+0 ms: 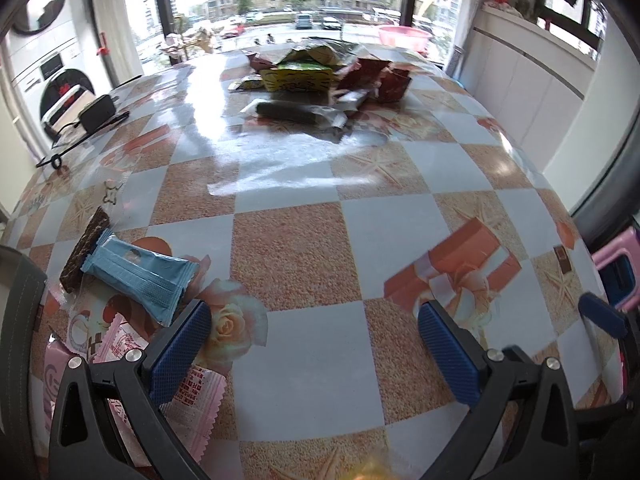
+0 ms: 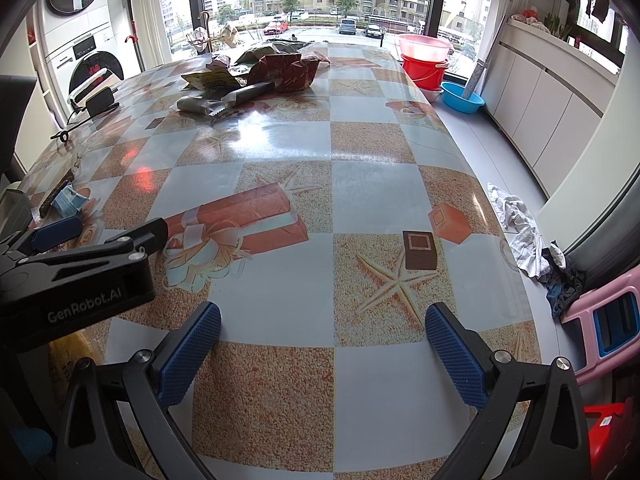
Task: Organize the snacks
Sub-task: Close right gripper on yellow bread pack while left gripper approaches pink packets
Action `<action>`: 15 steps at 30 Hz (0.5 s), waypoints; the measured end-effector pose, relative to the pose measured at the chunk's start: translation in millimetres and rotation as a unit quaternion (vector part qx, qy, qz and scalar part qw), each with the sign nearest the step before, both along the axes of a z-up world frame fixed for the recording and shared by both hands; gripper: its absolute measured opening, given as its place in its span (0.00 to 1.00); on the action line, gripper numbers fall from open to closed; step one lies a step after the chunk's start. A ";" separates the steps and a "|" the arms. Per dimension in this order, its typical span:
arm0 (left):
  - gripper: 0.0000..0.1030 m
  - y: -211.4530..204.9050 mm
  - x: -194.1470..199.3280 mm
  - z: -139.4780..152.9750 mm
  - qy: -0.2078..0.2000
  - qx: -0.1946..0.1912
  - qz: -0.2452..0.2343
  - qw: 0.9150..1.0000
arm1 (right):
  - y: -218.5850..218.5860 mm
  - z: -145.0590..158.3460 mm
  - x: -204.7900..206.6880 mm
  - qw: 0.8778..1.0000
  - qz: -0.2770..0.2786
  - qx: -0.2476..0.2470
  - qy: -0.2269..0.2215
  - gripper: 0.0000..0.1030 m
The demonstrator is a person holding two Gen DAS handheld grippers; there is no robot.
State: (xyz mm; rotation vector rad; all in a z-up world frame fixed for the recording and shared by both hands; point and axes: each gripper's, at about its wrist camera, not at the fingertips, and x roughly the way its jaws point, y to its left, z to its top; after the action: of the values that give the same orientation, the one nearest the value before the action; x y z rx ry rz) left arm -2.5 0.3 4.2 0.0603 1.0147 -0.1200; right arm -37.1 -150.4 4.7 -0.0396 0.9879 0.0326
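A pile of snack packets [image 1: 320, 76] lies at the far end of the checkered table; it also shows in the right wrist view [image 2: 256, 76]. Near my left gripper [image 1: 316, 344], which is open and empty, lie a blue packet [image 1: 140, 276], a dark brown bar [image 1: 84, 256] and pink packets [image 1: 192, 396] at the left. My right gripper [image 2: 322, 348] is open and empty over the near table. The left gripper's body [image 2: 80, 272] shows at the left of the right wrist view, with the blue packet [image 2: 70, 200] beyond it.
A black power adapter with cable [image 1: 96, 114] lies at the table's left edge. Red and pink basins [image 2: 426, 62] and a blue basin [image 2: 462, 98] stand on the floor at the right. Rags [image 2: 524, 236] and a pink stool [image 2: 612, 320] sit beside the table.
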 end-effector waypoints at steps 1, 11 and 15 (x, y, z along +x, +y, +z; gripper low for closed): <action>1.00 -1.9 -2.9 1.4 0.015 0.005 -0.013 1.000 | 0.0 0.0 0.0 1.000 0.000 0.000 0.000 1.00; 1.00 9.8 0.4 23.3 0.118 0.017 0.010 0.993 | -0.3 0.3 0.3 1.000 0.000 0.000 0.000 1.00; 1.00 31.5 -37.7 61.8 0.024 0.065 -0.009 0.998 | 0.1 0.2 0.1 1.000 0.000 0.000 0.001 1.00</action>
State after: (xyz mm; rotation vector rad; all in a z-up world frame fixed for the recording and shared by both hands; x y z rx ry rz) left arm -40.2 31.8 66.0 0.1849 1.0699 -0.0718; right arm -36.9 -150.3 4.9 -0.0390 0.9890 0.0332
